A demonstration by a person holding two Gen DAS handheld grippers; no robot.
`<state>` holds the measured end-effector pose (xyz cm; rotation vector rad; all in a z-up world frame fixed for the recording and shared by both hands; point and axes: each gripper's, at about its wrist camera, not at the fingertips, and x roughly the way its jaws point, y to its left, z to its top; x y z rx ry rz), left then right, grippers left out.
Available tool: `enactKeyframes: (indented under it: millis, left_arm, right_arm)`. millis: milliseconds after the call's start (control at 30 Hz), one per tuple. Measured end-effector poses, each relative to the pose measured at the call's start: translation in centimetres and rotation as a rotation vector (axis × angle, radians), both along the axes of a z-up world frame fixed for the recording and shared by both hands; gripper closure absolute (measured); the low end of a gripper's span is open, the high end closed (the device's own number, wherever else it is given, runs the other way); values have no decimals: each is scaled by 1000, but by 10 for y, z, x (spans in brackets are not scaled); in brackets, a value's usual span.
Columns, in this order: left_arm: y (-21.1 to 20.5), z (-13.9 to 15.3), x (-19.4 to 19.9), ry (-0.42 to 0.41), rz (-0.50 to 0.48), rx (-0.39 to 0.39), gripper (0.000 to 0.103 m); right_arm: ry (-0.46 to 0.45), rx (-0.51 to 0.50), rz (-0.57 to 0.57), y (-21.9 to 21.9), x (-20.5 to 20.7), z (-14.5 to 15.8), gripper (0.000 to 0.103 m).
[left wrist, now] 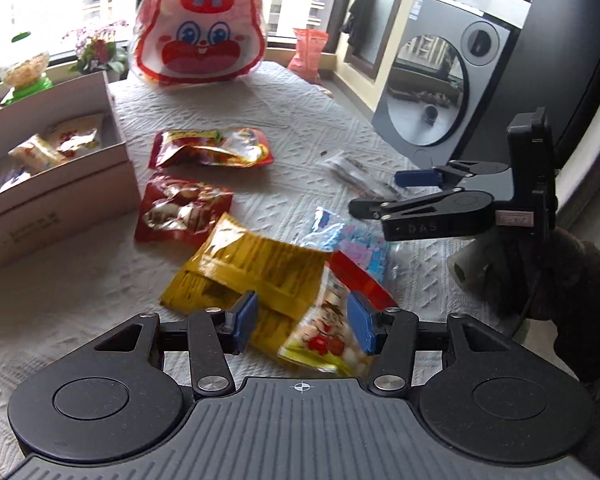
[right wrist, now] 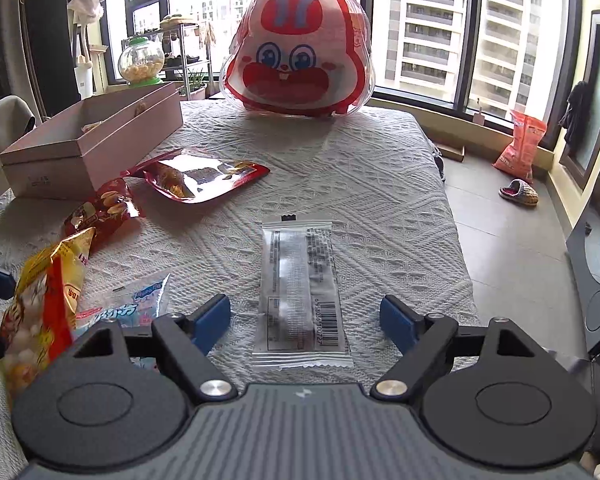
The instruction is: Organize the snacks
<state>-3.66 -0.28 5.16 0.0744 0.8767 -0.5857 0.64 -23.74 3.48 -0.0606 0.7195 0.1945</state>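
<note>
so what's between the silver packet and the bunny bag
Nothing: in the right wrist view only bare white cloth runs from the silver packet to the bunny bag.

Snack packets point(left wrist: 210, 148) lie on the table point(left wrist: 300, 104) right of the box point(left wrist: 60, 184). The rabbit bag point(left wrist: 199, 24) stands behind them.

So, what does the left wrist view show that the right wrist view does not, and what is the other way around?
Only the left wrist view shows the snacks inside the box and the right gripper from the side, jaws open, next to the washing machine.

Only the right wrist view shows the barcode side of the silver packet, the slipper on the floor and the buildings outside.

Both show the rabbit bag, the cardboard box, two red packets, the yellow packet, the blue packet and the orange bag.
</note>
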Motion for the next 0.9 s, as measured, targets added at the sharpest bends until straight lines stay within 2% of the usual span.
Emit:
enactKeyframes:
  millis: [100, 167, 300, 367, 500, 600, 800, 900]
  left_arm:
    - [18, -9, 10, 23, 113, 20, 49]
    - [29, -16, 18, 54, 190, 0, 50]
    - [42, -27, 34, 163, 252, -210, 49]
    - [35, -30, 43, 151, 257, -237, 49]
    - [14, -27, 57, 30, 252, -219, 49]
    - [3, -18, 54, -55, 240, -192, 49]
    - [-8, -4, 34, -54, 213, -124, 49]
    - [-9, -12, 24, -41, 217, -102, 49]
  right_arm:
    - [0, 0, 1, -1, 1, 0, 20]
    - [1, -1, -3, 0, 0, 0, 19]
    - [1, -2, -11, 1, -1, 0, 19]
    - [1, -2, -11, 1, 0, -1, 19]
    - [2, -4, -20, 2, -1, 0, 18]
    - [3, -5, -22, 2, -1, 0, 17]
    - [15, -4, -14, 3, 2, 0, 15]
    - [17, -4, -10, 3, 2, 0, 14]
